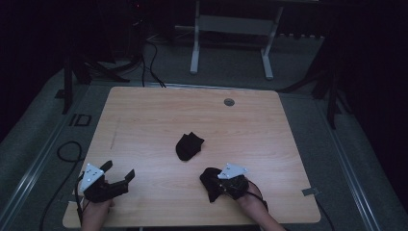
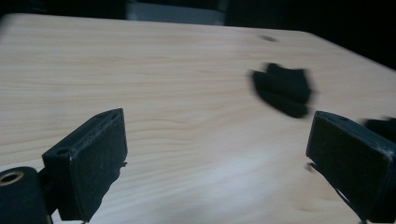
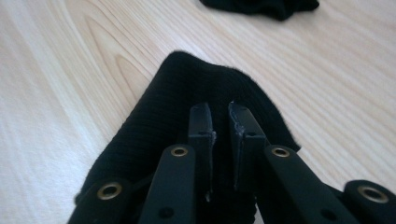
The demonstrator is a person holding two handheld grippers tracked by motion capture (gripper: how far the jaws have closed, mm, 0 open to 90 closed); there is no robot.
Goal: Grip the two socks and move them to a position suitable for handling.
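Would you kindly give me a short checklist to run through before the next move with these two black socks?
1. Right gripper shut on near sock: ok.
2. Left gripper open with nothing between its jaws: ok.
3. Far sock lying apart from both grippers: ok.
4. Table bare between left gripper and far sock: ok.
5. Grip deep enough to lift near sock: cannot tell.
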